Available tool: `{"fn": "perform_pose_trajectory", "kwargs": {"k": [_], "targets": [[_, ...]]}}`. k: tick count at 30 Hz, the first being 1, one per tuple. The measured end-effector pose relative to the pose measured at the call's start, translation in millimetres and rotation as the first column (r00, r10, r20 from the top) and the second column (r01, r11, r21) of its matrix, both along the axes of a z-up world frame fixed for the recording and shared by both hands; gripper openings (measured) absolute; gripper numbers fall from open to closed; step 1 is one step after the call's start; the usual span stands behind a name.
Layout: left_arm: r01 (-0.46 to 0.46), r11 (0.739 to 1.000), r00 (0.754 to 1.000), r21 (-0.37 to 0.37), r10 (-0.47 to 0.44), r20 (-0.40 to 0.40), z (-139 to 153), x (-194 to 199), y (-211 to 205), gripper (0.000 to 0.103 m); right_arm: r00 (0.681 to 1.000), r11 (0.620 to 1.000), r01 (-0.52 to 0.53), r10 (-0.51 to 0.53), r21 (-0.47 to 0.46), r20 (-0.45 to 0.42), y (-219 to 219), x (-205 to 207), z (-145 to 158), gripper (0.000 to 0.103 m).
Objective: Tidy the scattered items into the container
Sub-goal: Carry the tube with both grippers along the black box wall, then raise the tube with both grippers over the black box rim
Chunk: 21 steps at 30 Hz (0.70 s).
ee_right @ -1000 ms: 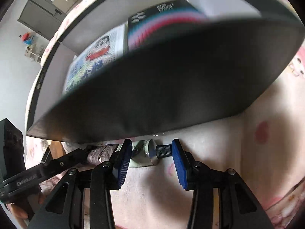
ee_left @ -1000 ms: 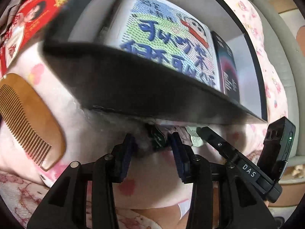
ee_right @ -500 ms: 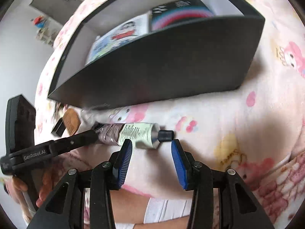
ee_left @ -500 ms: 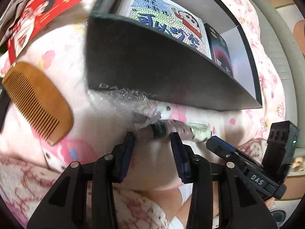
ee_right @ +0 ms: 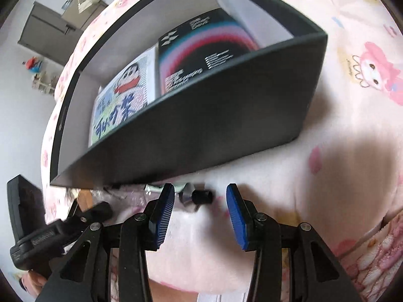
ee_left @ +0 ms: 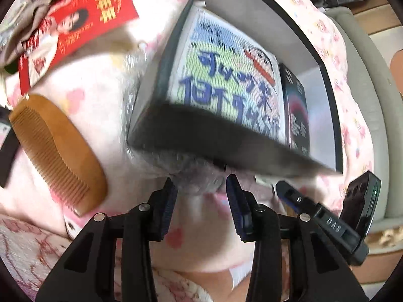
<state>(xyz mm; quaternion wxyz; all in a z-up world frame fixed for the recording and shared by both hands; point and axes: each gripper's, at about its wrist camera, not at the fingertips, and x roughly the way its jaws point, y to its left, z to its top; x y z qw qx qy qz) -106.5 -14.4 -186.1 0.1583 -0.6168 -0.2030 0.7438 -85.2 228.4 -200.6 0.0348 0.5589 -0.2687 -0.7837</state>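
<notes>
Your left gripper (ee_left: 201, 188) points steeply down, its two blue-padded fingers (ee_left: 167, 205) standing apart with a clear gap between them. The pads press on nothing that can be made out, though blur hides the tips. Your right gripper (ee_right: 200, 196) tilts down at much the same angle, fingers (ee_right: 163, 211) likewise parted and not pressing on anything. In the left wrist view the right gripper (ee_left: 325, 220) sits just to the right, angled inward. In the right wrist view the left gripper (ee_right: 58, 229) lies at near left, with part of your hand (ee_right: 31, 280) under its body.
</notes>
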Motion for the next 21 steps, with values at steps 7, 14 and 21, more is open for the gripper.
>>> {"fn": "perform_pose_trajectory", "kwargs": {"k": [7, 14, 21], "targets": [[-0.022, 1.0, 1.0, 0.004, 0.022, 0.0, -7, -7, 7, 0.04, 1.0, 0.999, -0.009, 0.01, -0.049, 0.024, -2, -11, -15, 0.038], [-0.021, 0.999, 0.999, 0.045, 0.022, -0.024, -2, -7, 7, 0.042, 0.995, 0.995, -0.101, 0.101, 0.004, 0.017, -16, -2, -8, 0.038], [0.033, 0.996, 0.997, -0.081, -0.028, 0.071, -17, -7, 23, 0.043, 0.986, 0.986, -0.163, 0.162, 0.047, 0.026, -26, 7, -5, 0.039]]}}
